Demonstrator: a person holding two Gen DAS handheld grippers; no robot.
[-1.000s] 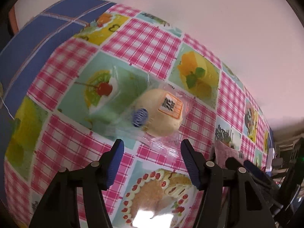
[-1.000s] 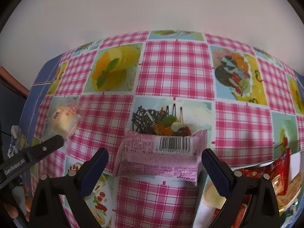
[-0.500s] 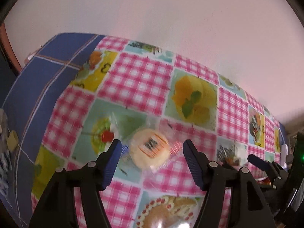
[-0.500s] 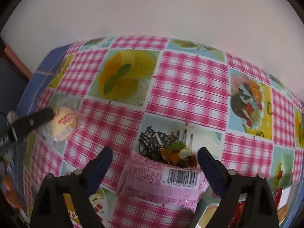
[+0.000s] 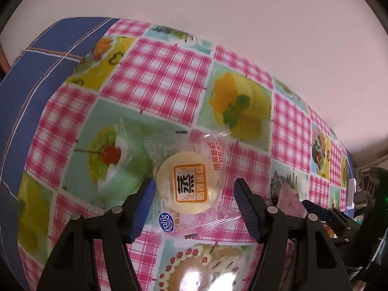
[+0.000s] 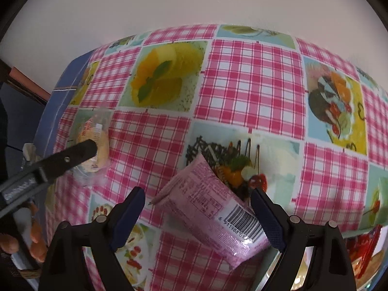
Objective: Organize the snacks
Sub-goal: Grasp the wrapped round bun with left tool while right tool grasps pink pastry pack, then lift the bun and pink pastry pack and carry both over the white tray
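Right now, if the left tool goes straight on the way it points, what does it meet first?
Most likely the clear-wrapped round yellow cake on the checked tablecloth; it lies between the open left tool fingers, though depth is unclear.

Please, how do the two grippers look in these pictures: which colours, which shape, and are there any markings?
Both look alike. The left gripper and the right gripper each have two black plastic arms that spread in a V, with round silver rivets at the joints. The fingers carry dark blue pads with a fine ribbed texture. Seen from the right wrist, the left gripper's body bears a small silvery label, too blurred to read. No cables show.
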